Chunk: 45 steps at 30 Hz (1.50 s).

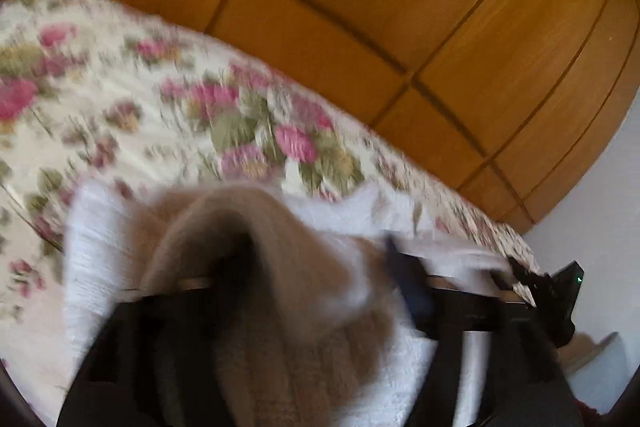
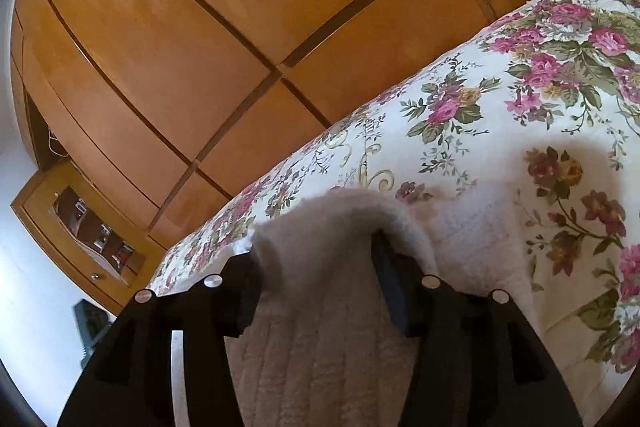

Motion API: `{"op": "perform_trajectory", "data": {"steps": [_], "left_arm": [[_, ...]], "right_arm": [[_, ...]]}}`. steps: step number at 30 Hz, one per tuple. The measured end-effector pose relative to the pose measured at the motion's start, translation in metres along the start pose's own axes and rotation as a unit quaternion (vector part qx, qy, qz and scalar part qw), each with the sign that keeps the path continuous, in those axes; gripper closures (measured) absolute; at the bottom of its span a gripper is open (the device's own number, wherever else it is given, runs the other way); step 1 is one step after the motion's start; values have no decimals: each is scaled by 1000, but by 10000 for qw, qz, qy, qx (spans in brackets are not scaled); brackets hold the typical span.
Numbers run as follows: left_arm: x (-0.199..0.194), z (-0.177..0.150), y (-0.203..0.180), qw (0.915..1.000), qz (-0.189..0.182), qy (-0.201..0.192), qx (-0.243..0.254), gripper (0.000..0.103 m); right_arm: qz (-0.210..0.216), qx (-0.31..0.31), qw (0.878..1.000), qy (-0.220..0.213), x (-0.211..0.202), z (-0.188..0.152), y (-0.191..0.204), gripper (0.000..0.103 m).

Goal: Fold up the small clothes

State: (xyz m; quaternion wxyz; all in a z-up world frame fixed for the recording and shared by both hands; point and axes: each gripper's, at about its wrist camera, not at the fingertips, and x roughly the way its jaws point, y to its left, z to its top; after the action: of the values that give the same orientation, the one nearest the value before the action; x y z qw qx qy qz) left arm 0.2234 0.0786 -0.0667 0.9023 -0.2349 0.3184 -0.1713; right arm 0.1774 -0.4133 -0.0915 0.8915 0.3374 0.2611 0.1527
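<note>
A small white fleecy garment [image 1: 224,239] with a beige ribbed inner side hangs bunched between my left gripper's [image 1: 320,275] fingers, above a floral bedspread [image 1: 160,115]. The view is blurred by motion. The left gripper is shut on the cloth. In the right wrist view the same white garment [image 2: 332,247] is draped up between my right gripper's [image 2: 316,267] fingers, which are shut on its edge. More of the garment [image 2: 472,235] lies on the bedspread [image 2: 500,99] to the right. My right gripper also shows in the left wrist view [image 1: 540,283].
A tall wooden wardrobe [image 2: 180,47] stands close behind the bed in both views [image 1: 400,7]. A wooden bedside cabinet [image 2: 80,223] with small items stands at the left. A white wall [image 1: 592,219] is at the bed's end.
</note>
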Motion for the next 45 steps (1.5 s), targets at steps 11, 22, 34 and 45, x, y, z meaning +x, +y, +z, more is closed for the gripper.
{"op": "perform_trajectory", "data": {"steps": [11,22,34,45], "left_arm": [[-21,1,24,9924,776,-403,-864,4],[-66,-38,10,9954,931,-84,195,24],[-81,-62,3,9964,620,163,555,46],[-96,-61,5,9979,359,379,379,96]], "right_arm": [[-393,288,9972,-571,-21,-4,-7,23],[-995,-228,9945,-213,-60,-19,7,49],[-659,-798,9932,525,-77,-61,21,72],[-542,-710,9936,695,-79,-66,27,97]]}}
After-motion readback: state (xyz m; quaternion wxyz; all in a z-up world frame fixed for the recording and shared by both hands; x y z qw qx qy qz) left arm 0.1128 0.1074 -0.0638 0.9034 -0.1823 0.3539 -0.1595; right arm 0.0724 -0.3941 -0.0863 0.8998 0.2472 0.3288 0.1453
